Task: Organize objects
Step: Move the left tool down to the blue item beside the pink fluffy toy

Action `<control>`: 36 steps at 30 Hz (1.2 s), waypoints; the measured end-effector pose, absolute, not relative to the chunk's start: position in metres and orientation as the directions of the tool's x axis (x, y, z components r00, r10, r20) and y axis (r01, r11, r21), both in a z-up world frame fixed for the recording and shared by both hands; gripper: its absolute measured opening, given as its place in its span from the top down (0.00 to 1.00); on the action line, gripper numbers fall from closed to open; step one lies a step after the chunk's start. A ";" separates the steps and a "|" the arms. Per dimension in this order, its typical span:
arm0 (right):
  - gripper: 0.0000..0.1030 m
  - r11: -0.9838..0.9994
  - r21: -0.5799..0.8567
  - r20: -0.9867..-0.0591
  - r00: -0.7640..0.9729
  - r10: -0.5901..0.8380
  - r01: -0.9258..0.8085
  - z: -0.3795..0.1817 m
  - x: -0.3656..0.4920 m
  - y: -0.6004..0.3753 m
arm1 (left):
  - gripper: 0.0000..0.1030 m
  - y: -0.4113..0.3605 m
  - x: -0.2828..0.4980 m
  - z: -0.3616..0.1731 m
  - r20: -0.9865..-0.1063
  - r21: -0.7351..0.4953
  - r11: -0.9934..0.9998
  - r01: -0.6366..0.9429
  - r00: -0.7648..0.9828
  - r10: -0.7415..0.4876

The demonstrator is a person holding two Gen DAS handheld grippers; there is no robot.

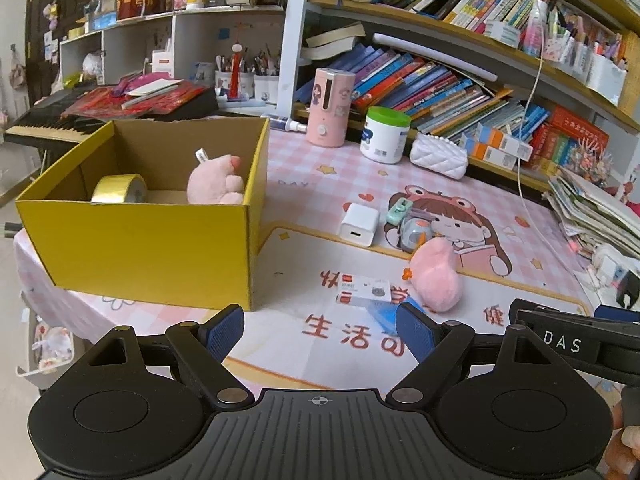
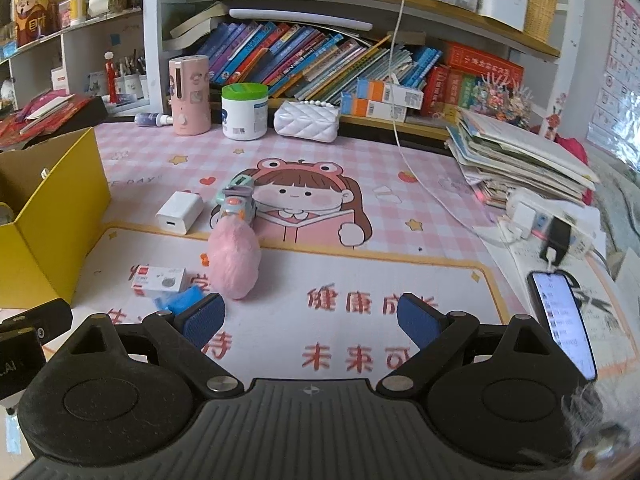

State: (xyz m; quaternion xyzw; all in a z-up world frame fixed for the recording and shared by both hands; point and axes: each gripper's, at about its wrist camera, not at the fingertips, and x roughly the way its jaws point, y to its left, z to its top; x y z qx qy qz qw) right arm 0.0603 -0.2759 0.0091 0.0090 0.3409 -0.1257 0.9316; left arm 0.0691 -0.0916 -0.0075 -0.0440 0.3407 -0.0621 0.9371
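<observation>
A yellow cardboard box stands at the left of the desk and holds a gold tape roll and a pink plush toy. On the mat to its right lie a second pink plush, a small red-and-white box, a blue packet, a white charger and a small toy car. My left gripper is open and empty, just in front of the box. My right gripper is open and empty, just in front of the pink plush, small box and yellow box.
A pink dispenser, a green-lidded tub and a white quilted purse stand at the back under the bookshelves. A stack of papers, a power strip with cable and a lit phone lie at the right. A keyboard sits behind the box.
</observation>
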 end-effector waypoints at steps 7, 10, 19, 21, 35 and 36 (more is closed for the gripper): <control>0.10 0.979 -0.057 -0.645 0.741 -0.186 0.196 0.005 0.080 -0.297 | 0.18 -0.113 0.080 -0.011 -0.641 -0.122 0.991 0.058 0.757 -0.123; 0.10 0.984 -0.044 -0.646 0.746 -0.162 0.175 0.004 0.086 -0.304 | 0.18 -0.120 0.084 -0.012 -0.643 -0.117 0.992 0.048 0.757 -0.113; 0.12 0.988 0.008 -0.635 0.764 -0.114 0.154 0.002 0.102 -0.325 | 0.23 -0.140 0.095 -0.017 -0.652 -0.099 0.994 0.038 0.753 -0.094; 0.12 0.989 0.026 -0.634 0.767 -0.097 0.147 0.002 0.105 -0.329 | 0.27 -0.145 0.099 -0.020 -0.661 -0.098 0.994 0.044 0.744 -0.098; 0.14 0.996 0.071 -0.622 0.783 0.001 0.055 0.001 0.132 -0.339 | 0.46 -0.188 0.135 -0.061 -0.761 -0.036 0.993 0.116 0.641 -0.102; 0.14 0.996 0.070 -0.623 0.782 0.005 0.049 0.000 0.132 -0.339 | 0.46 -0.188 0.138 -0.064 -0.767 -0.040 0.993 0.108 0.634 -0.099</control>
